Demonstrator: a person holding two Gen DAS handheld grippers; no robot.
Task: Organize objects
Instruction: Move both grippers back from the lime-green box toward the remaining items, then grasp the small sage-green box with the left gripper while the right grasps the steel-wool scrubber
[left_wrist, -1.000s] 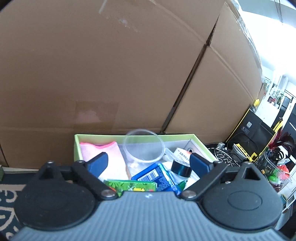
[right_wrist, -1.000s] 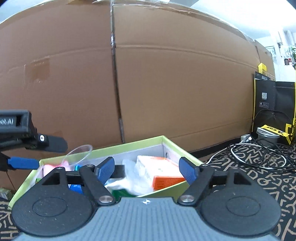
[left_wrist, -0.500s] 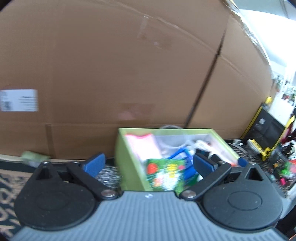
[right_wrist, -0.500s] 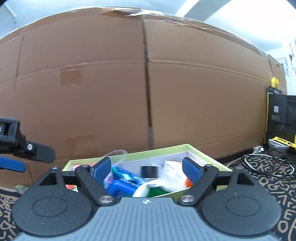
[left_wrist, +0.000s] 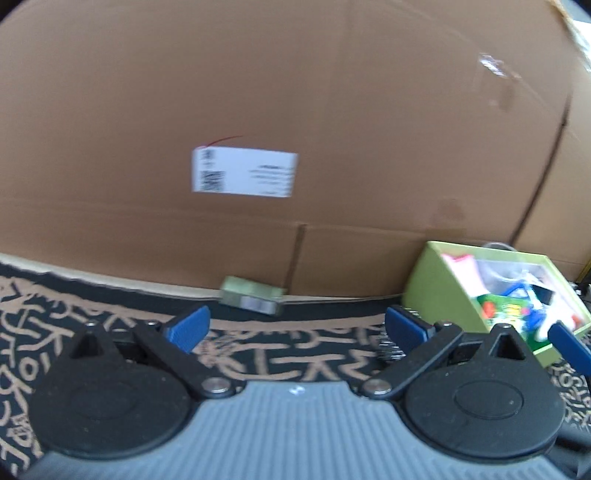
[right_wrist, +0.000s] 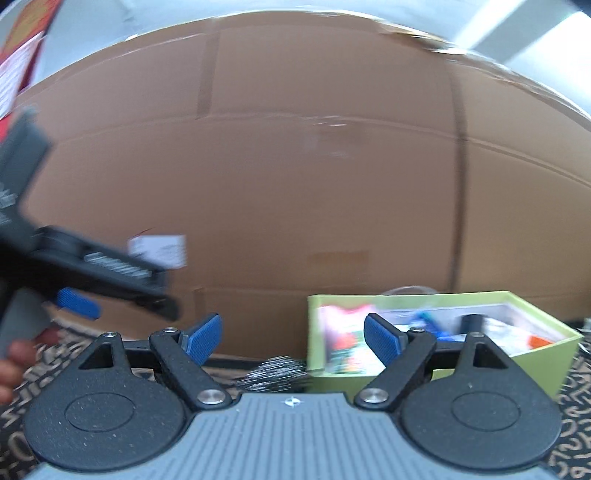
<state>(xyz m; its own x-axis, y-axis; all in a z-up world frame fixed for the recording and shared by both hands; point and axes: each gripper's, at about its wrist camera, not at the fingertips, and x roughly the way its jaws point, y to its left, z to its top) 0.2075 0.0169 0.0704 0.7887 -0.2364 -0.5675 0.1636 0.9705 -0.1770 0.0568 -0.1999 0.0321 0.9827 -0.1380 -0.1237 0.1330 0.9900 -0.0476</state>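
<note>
Left gripper (left_wrist: 297, 326): jaws spread wide, nothing between them, over the patterned rug (left_wrist: 74, 314). Right gripper (right_wrist: 293, 338): jaws well apart, holding nothing. Green box (left_wrist: 436, 291) sits at lower right of the left view, against the cardboard wall (left_wrist: 295, 92), crowded with mixed items, blurred. A small green packet (left_wrist: 251, 295) lies at the wall's foot, lower centre. A metallic scourer (right_wrist: 273, 373) rests just beside the box's left side in the right view.
</note>
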